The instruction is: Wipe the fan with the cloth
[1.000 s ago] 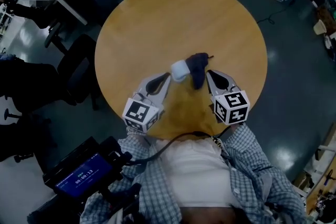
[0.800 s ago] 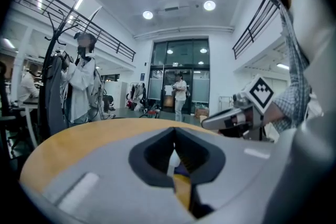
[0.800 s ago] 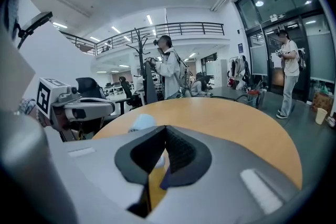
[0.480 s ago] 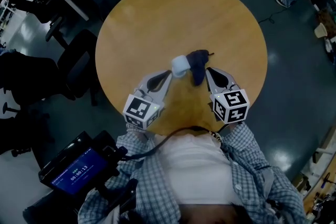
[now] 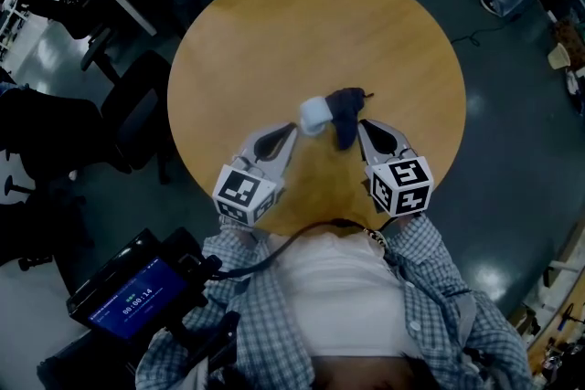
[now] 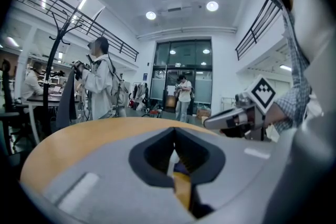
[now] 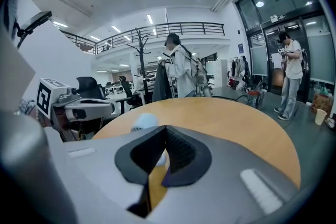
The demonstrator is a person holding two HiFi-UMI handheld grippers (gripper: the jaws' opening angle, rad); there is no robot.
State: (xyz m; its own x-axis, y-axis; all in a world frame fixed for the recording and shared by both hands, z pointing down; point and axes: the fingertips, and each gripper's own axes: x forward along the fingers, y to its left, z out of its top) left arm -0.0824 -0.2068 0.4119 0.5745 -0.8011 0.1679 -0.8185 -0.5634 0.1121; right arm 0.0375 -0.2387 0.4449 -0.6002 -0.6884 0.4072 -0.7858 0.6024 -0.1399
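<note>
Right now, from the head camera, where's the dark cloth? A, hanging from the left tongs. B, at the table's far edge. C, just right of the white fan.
C: the head view shows the dark cloth close against the right side of the white fan, near the front edge of the table.

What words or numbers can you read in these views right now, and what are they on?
"00:00:14": on the blue screen at the lower left of the head view.
A smaller line above it on that screen: too small to read.
Nothing else readable in either tool view.
</note>
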